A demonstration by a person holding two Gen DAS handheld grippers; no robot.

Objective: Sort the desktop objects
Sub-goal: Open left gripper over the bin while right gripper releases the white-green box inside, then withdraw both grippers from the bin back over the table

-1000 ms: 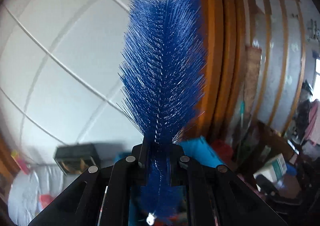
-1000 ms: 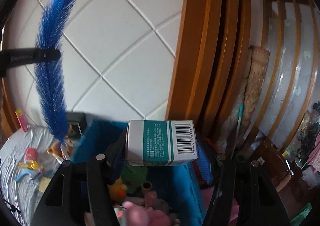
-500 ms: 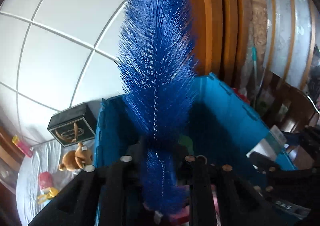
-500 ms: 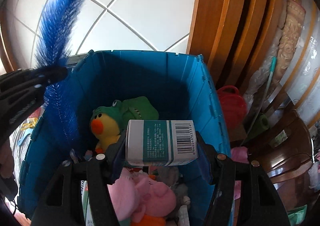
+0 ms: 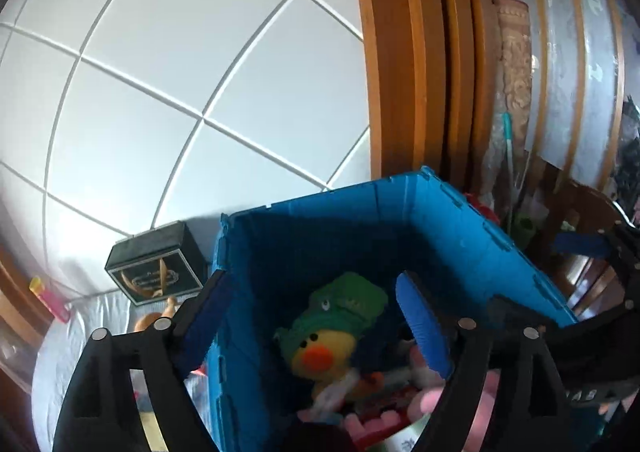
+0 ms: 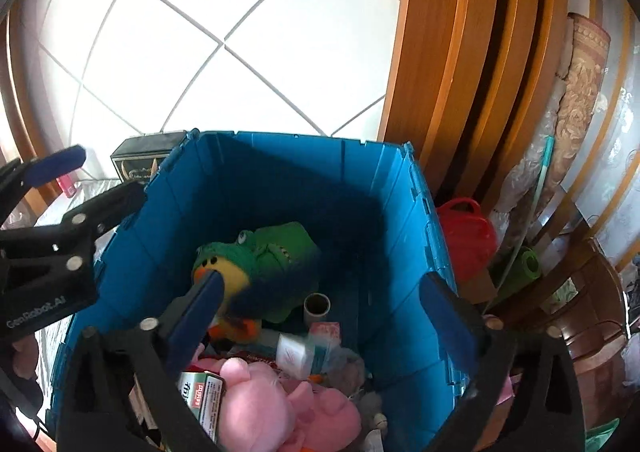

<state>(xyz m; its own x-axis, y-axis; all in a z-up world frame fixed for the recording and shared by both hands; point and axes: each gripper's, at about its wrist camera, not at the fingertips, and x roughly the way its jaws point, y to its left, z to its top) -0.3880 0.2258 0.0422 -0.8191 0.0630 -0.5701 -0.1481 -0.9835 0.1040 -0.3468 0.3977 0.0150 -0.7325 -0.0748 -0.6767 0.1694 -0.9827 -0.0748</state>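
A blue plastic crate [image 6: 404, 212] stands below both grippers; it also shows in the left wrist view [image 5: 472, 228]. It holds a yellow duck plush with a green hood [image 5: 320, 340] [image 6: 228, 264], a pink plush [image 6: 256, 408], small boxes [image 6: 296, 348] and a blurred dark blue brush [image 6: 280, 284]. My left gripper [image 5: 316, 328] is open and empty over the crate's left side; it shows in the right wrist view [image 6: 96, 180]. My right gripper [image 6: 320, 312] is open and empty above the crate's middle.
A black box [image 5: 154, 264] stands against the white tiled wall left of the crate. A brown teddy [image 5: 154, 318] lies on the plastic-covered table [image 5: 80, 332]. A wooden frame [image 6: 460, 92], a red container [image 6: 466, 236] and a wooden chair [image 6: 580, 316] are right of the crate.
Both grippers opened. The blue brush left my left gripper and the white-and-green box left my right gripper; both dropped into the crate. Both views tilted down toward the crate.
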